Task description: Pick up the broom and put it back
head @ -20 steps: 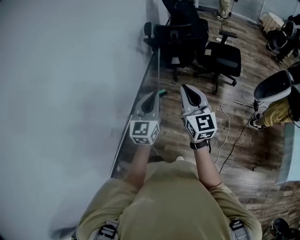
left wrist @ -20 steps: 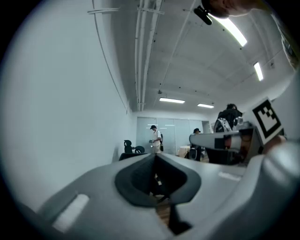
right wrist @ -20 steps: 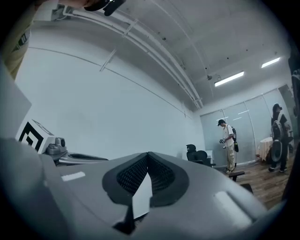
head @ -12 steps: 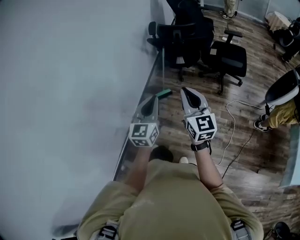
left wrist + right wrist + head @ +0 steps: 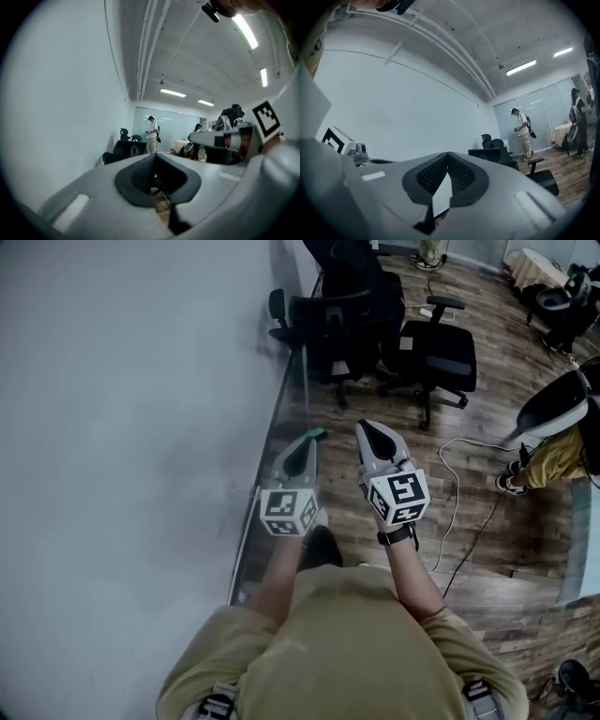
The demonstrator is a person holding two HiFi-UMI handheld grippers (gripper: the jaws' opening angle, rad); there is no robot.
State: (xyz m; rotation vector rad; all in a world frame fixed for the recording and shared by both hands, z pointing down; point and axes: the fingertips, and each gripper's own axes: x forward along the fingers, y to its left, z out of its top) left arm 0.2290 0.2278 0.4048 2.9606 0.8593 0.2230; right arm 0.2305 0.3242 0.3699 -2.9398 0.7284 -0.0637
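Observation:
The broom (image 5: 306,390) leans against the wall ahead, a thin pale handle with a small green head (image 5: 317,435) at the floor. My left gripper (image 5: 303,444) is shut and holds nothing, its tip just short of the green head in the head view. My right gripper (image 5: 368,427) is beside it on the right, also shut with nothing in it. In the left gripper view the left gripper (image 5: 154,155) has its jaws closed together, and in the right gripper view so does the right gripper (image 5: 448,153). Neither gripper view shows the broom.
A plain white wall (image 5: 141,427) runs along the left. Black office chairs (image 5: 347,320) (image 5: 439,352) stand just beyond the broom. A white cable (image 5: 457,488) trails over the wooden floor, and a seated person (image 5: 562,442) is at the right. Other people stand far off (image 5: 152,133).
The view has shifted a little nearer the broom, so its green head now sits right past the left gripper's tip. Both grippers keep their pose and stay shut.

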